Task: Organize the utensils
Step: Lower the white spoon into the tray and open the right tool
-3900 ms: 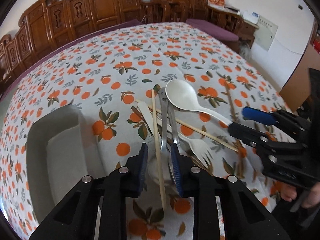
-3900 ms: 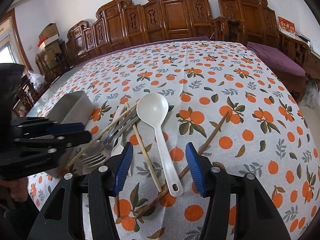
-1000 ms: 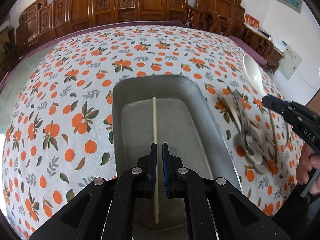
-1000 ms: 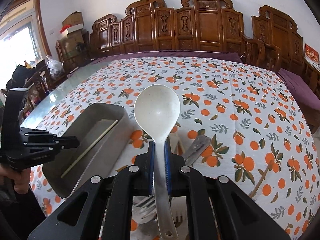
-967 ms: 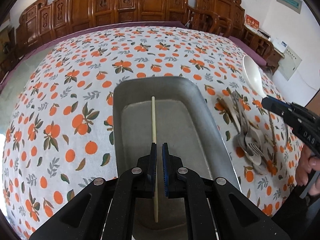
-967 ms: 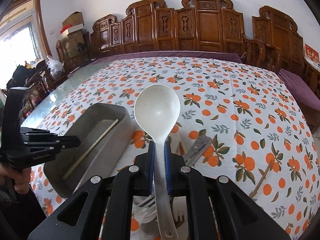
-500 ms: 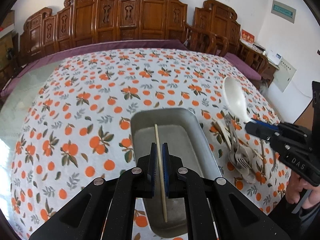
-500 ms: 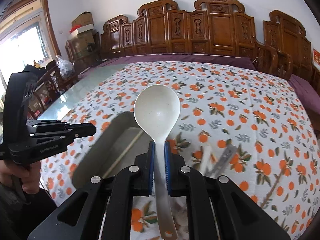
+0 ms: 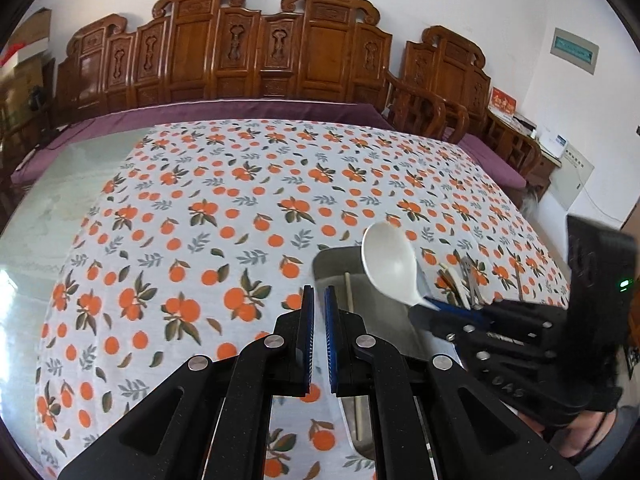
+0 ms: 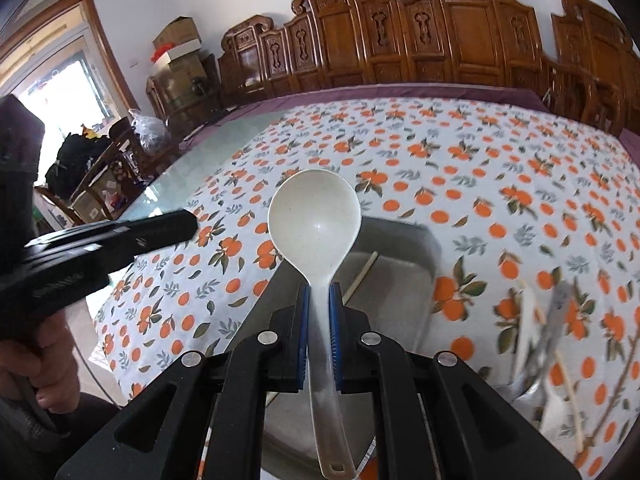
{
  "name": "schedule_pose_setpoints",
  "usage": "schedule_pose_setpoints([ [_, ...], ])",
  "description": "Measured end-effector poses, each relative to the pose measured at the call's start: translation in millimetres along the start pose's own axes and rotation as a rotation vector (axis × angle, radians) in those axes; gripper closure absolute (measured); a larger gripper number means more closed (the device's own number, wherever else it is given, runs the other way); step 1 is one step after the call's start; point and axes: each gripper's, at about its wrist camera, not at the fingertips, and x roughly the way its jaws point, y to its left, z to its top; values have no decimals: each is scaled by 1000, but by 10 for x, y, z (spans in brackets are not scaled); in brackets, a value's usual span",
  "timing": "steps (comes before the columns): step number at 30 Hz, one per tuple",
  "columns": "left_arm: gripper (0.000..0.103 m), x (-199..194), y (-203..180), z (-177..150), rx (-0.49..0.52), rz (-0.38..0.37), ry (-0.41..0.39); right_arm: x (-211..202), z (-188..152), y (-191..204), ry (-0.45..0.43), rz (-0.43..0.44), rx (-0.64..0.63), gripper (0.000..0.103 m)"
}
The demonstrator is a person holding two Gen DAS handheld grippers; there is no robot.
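My right gripper (image 10: 319,292) is shut on the handle of a white plastic spoon (image 10: 314,220). It holds the spoon, bowl forward, above a grey metal tray (image 10: 400,240). One wooden chopstick (image 10: 362,276) lies inside the tray. In the left wrist view the spoon (image 9: 390,264) hangs over the tray (image 9: 332,258), with the chopstick (image 9: 350,292) below it and the right gripper (image 9: 430,304) behind. My left gripper (image 9: 318,292) is shut with nothing in it, raised above the tablecloth just left of the tray. The left gripper (image 10: 192,222) also shows at the left of the right wrist view.
A blurred pile of metal forks, a white utensil and chopsticks (image 10: 548,340) lies right of the tray on the orange-print tablecloth (image 9: 200,220). Carved wooden chairs (image 9: 260,56) line the far side. A person's hand (image 10: 40,356) grips the left tool.
The left gripper rose and pulled back left from the tray, with the chopstick left lying inside. The right gripper carried the spoon leftward from the utensil pile to above the tray.
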Motion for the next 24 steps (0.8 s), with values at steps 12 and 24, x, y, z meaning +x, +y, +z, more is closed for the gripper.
schedule_pose_setpoints([
  [12, 99, 43, -17, -12, 7, 1, 7, 185, -94, -131, 41, 6, 39, 89],
  [24, 98, 89, -368, -18, 44, -50, 0, -840, -65, -664, -106, -135, -17, 89],
])
